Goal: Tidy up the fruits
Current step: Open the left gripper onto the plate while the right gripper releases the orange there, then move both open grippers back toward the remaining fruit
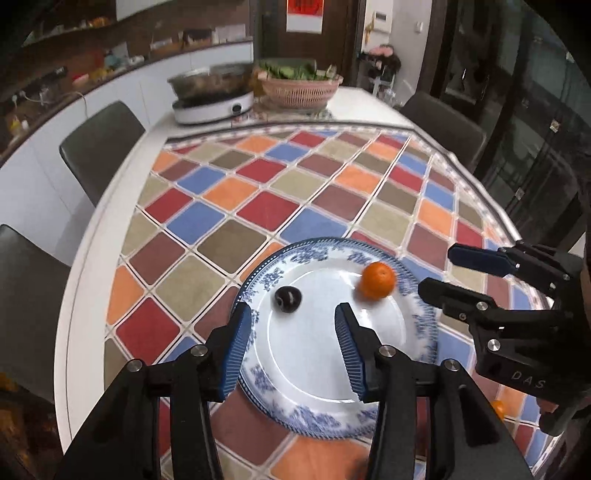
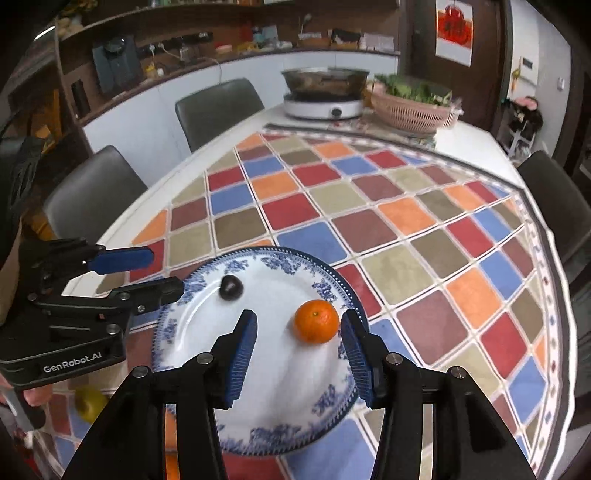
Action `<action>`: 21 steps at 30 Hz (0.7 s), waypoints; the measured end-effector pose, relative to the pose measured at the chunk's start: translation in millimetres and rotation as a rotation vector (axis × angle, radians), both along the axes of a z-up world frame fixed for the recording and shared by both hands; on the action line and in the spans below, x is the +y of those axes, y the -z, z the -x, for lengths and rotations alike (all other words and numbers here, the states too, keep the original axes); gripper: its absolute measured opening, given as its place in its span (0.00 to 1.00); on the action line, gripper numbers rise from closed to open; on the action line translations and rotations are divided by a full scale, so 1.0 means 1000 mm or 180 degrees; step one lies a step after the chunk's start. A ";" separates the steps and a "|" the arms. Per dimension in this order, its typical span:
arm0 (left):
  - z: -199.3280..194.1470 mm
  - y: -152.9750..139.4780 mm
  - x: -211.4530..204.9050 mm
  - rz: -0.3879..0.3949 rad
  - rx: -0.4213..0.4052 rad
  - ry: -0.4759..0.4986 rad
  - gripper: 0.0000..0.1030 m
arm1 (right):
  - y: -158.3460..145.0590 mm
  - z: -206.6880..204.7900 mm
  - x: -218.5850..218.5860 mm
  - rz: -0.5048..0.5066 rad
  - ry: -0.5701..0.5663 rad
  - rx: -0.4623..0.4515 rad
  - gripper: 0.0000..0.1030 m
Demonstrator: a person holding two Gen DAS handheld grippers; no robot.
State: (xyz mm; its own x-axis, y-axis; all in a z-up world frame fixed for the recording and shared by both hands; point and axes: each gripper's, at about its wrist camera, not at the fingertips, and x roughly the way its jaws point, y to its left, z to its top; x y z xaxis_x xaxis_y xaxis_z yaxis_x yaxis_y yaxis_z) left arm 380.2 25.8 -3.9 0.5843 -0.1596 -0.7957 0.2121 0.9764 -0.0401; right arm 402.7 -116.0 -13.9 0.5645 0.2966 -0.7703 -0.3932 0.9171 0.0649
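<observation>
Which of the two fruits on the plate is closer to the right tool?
The orange. It sits just ahead of the right tool, beside its right finger; the dark plum lies farther off, nearer the left tool.

White lettering "GenRobot.AI" stands on the black body of the left gripper (image 2: pixel 147 271), seen from the right wrist camera. "D A S" in pale letters stands on the black body of the right gripper (image 1: pixel 439 269), seen from the left wrist camera. A red poster (image 2: pixel 454 26) on the far wall bears dark characters too blurred to read.
</observation>
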 end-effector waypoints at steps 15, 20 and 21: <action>0.117 -0.060 -0.005 0.0100 -0.0691 -0.0067 0.55 | -0.053 0.106 -0.009 -0.0065 -0.0024 -0.0523 0.47; 0.150 -0.067 -0.006 0.0142 -0.0794 -0.0059 0.59 | -0.064 0.137 -0.013 -0.0110 -0.0001 -0.0636 0.47; 0.157 -0.068 -0.006 0.0149 -0.0807 -0.0053 0.60 | -0.066 0.144 -0.015 -0.0124 0.0015 -0.0664 0.47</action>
State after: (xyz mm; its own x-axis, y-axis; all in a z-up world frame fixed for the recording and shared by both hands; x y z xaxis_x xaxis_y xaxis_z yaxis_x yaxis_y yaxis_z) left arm 223.3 19.9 64.2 0.7671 -0.1816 -0.6153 0.2051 0.9782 -0.0330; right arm 258.2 -130.7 51.7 0.7120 0.3208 -0.6246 -0.3976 0.9174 0.0179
